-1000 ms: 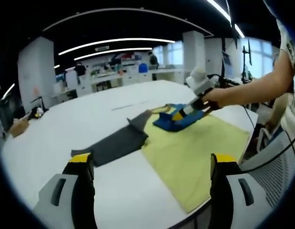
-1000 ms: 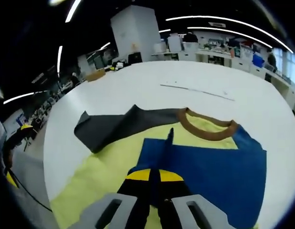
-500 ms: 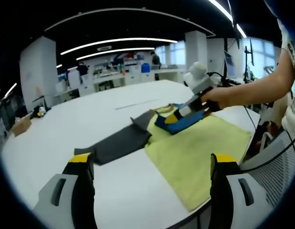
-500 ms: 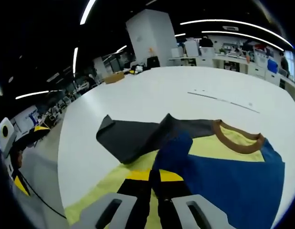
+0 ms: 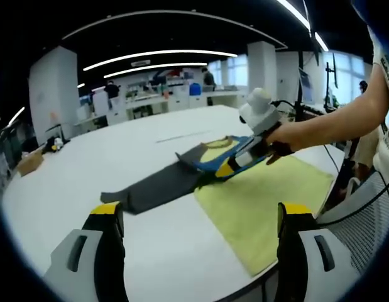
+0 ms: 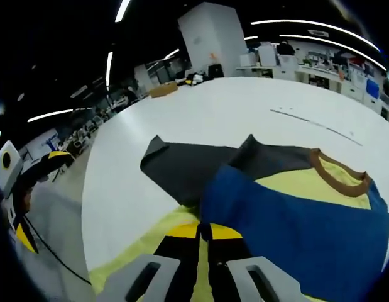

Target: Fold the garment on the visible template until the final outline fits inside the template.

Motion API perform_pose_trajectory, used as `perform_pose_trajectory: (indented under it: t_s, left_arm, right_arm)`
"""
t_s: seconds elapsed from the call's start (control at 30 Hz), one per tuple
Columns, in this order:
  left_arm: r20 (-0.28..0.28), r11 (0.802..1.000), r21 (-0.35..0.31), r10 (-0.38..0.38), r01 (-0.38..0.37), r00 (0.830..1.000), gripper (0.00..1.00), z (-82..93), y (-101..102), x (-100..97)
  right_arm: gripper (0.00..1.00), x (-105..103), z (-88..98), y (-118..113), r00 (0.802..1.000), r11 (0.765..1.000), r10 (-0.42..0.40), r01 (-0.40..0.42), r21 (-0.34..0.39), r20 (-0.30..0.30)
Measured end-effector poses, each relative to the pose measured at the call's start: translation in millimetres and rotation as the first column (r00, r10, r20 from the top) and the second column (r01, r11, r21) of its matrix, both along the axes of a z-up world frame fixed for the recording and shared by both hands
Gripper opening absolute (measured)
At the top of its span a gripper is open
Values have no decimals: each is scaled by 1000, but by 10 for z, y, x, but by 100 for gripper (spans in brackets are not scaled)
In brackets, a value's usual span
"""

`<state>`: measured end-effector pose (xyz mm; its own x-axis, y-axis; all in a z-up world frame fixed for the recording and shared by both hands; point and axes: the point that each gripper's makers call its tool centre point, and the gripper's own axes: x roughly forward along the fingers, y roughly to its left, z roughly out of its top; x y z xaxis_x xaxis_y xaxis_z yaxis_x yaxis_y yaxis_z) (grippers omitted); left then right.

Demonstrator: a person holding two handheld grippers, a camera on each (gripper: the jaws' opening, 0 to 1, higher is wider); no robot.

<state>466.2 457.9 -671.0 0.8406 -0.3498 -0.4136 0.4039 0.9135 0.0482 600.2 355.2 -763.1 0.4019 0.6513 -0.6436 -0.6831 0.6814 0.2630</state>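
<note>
A garment lies on the white table (image 5: 75, 157): yellow body (image 5: 257, 201), grey sleeve (image 5: 150, 189), blue panel (image 5: 210, 165) and brown collar (image 5: 220, 141). My right gripper (image 5: 235, 165), held in a person's hand, is shut on the blue panel's edge and holds it lifted over the yellow body, close to the grey sleeve. In the right gripper view the right gripper (image 6: 203, 231) pinches the blue cloth (image 6: 295, 220), with the grey sleeve (image 6: 181, 167) ahead and the collar (image 6: 335, 170) to the right. My left gripper (image 5: 200, 211) hangs open above the table's near edge, holding nothing.
A thin dark line (image 5: 181, 135) is marked on the table beyond the garment. A brown box (image 5: 27, 165) sits at the far left edge. A mesh chair (image 5: 364, 220) stands by the right edge. Benches and pillars fill the room behind.
The right gripper has carried the blue panel leftward across the yellow body, up to the grey sleeve, uncovering more yellow on the right. The left gripper has stayed open and still.
</note>
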Motion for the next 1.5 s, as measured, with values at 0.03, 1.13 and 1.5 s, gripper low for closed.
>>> perform_pose_trajectory:
  t_s: [0.03, 1.13, 1.5]
  left_arm:
    - [-1, 1000, 0, 0, 0, 1000, 99, -3, 4, -1]
    - [5, 1000, 7, -5, 5, 1000, 99, 60, 46, 251]
    - [12, 996, 7, 84, -84, 996, 97, 81, 304, 550]
  right_arm:
    - [1, -11, -6, 14, 1000, 1000, 4, -4, 6, -7]
    - [90, 203, 384, -1034, 984, 997, -45, 54, -46, 175]
    - [95, 202, 383, -1560, 978, 994, -82, 95, -61, 191]
